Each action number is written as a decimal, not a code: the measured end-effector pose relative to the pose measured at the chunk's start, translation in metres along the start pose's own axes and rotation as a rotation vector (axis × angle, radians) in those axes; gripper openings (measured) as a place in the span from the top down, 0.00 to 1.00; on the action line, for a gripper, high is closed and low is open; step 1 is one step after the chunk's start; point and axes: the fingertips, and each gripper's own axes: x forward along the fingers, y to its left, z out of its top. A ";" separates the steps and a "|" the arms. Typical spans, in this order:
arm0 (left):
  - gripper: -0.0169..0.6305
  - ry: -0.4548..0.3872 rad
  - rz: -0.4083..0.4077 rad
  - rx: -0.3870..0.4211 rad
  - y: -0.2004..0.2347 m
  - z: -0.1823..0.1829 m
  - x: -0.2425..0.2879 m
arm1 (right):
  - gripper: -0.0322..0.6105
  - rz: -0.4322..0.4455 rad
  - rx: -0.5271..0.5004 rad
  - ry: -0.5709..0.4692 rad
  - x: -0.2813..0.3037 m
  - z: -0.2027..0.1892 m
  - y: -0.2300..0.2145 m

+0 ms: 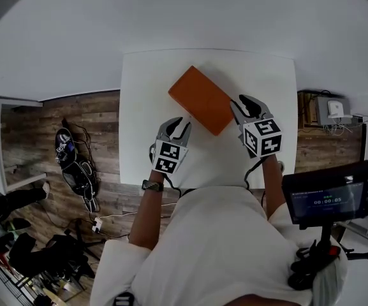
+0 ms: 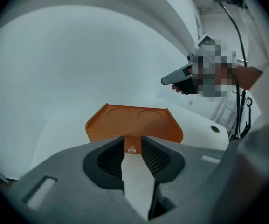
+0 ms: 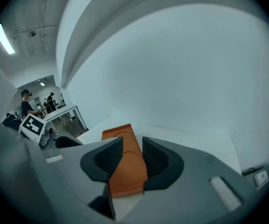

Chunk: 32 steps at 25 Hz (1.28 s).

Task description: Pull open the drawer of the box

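A flat orange box (image 1: 199, 99) lies at an angle in the middle of the white table (image 1: 152, 81). My left gripper (image 1: 179, 125) is at its near left end. In the left gripper view the box (image 2: 134, 122) faces me. Its small round drawer knob (image 2: 132, 149) sits between the ribbed pads of my left gripper (image 2: 133, 143), which stands open without touching it. My right gripper (image 1: 249, 104) is at the box's right end. Its jaws straddle that end of the box (image 3: 127, 164); my right gripper (image 3: 133, 146) stands open.
The table's near edge runs just behind both grippers. Right of the table stand a black screen on a stand (image 1: 329, 196) and a low cabinet with a white device (image 1: 329, 110). Cables and dark gear (image 1: 75, 164) lie on the wooden floor at the left.
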 end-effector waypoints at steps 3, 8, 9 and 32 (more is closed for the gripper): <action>0.81 0.026 -0.012 0.015 -0.004 -0.006 0.003 | 0.73 0.018 -0.013 0.040 0.004 -0.010 0.002; 0.81 0.072 -0.035 0.015 -0.006 -0.024 0.011 | 0.71 0.038 -0.010 0.101 0.012 -0.029 0.004; 0.81 0.075 -0.040 0.017 -0.007 -0.027 0.013 | 0.71 0.042 -0.009 0.113 0.013 -0.033 0.005; 0.81 0.029 -0.133 0.039 -0.031 -0.032 0.029 | 0.68 0.067 -0.023 0.238 0.024 -0.074 -0.001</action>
